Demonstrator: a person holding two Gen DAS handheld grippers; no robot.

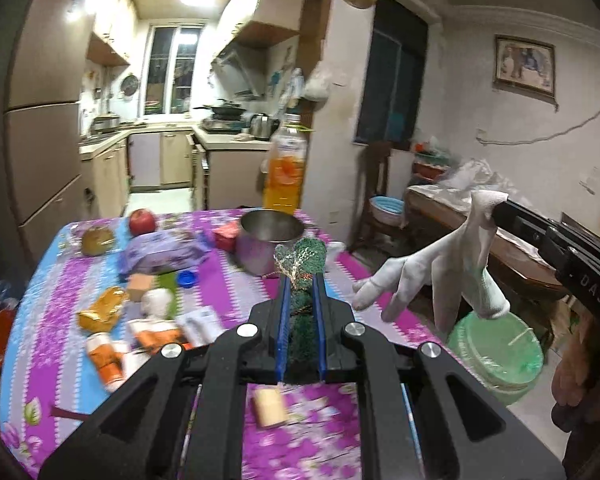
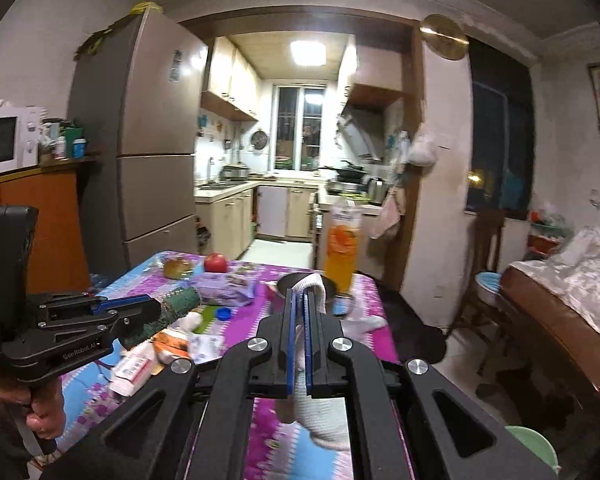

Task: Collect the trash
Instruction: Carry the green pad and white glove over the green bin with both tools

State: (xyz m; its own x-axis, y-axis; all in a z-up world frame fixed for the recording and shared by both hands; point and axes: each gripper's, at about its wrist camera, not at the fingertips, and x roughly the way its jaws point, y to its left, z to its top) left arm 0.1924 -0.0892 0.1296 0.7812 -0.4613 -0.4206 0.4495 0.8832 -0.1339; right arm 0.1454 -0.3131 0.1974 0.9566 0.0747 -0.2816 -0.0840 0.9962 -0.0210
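Observation:
My left gripper [image 1: 301, 280] is shut on a dark green scouring pad [image 1: 302, 254] and holds it above the table; it also shows in the right wrist view [image 2: 155, 312] with the pad [image 2: 175, 306]. My right gripper [image 2: 303, 294] is shut on a white glove [image 2: 320, 416], which hangs below the fingers. In the left wrist view the glove [image 1: 440, 276] dangles from the right gripper [image 1: 496, 210] beyond the table's right edge, above a bin lined with a green bag [image 1: 496, 356].
The table [image 1: 235, 296] has a purple floral cloth with wrappers [image 1: 101, 308], orange tubes [image 1: 105, 354], a crumpled tissue [image 1: 157, 300], a blue cap [image 1: 187, 279], a purple pack [image 1: 159, 254], a steel pot [image 1: 265, 242], an apple [image 1: 141, 221] and a juice bottle [image 1: 285, 172]. A bed [image 2: 568, 296] stands on the right.

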